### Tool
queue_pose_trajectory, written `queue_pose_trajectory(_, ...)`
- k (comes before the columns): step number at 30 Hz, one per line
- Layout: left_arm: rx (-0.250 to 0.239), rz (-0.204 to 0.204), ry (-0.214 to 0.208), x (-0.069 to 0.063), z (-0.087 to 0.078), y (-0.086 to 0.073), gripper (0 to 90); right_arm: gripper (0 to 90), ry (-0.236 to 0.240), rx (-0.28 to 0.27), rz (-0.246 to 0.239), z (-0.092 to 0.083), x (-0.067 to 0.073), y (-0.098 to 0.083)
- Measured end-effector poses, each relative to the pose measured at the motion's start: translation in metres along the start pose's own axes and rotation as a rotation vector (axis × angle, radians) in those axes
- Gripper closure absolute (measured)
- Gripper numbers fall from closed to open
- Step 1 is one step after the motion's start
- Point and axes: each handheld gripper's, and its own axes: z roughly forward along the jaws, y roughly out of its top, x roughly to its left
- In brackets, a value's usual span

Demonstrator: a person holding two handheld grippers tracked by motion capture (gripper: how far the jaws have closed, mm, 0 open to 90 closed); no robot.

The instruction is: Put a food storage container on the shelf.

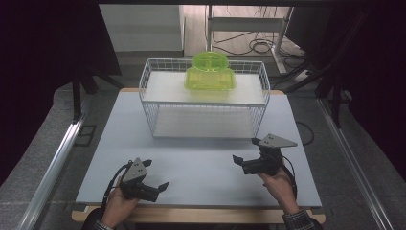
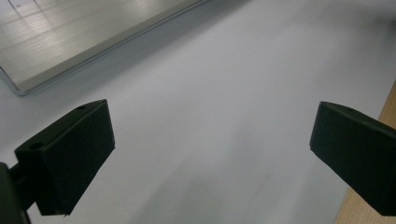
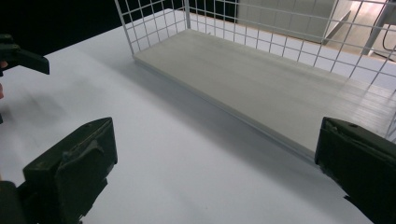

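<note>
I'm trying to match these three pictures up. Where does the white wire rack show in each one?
High view: the white wire rack stands at the table's far middle, beyond both grippers.
Left gripper view: one corner of its bottom board lies at the upper left.
Right gripper view: its open front and bottom board fill the upper right.
Shared landmark: the pale table top, under the rack.

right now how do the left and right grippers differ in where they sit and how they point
The left gripper sits nearer the table's front edge; the right gripper sits farther in, closer to the wire basket. The left gripper's jaws point toward the right, the right gripper's toward the left. Both are open and hold nothing.
</note>
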Motion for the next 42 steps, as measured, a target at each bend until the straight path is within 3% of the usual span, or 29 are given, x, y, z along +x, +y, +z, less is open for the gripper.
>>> queue_pose_trajectory(5, 0.000, 0.004, 0.006, 0.000, 0.000, 0.000, 0.3, 0.0, 0.012, 0.018, -0.002, -0.001, 0.000, -0.004)
queue_pose_trajectory(12, 0.000, -0.025, 0.007, 0.002, 0.000, 0.000, 1.0, 1.6, 0.006, 0.018, 0.019, -0.002, 0.001, -0.011)
queue_pose_trajectory(21, 0.002, -0.032, 0.013, 0.003, 0.001, -0.001, 1.0, 2.0, -0.024, 0.003, 0.039, -0.005, -0.001, -0.021)
queue_pose_trajectory(42, 0.017, -0.030, 0.029, 0.004, 0.002, -0.003, 0.8, 1.9, -0.076, 0.043, 0.058, -0.020, -0.011, -0.040)
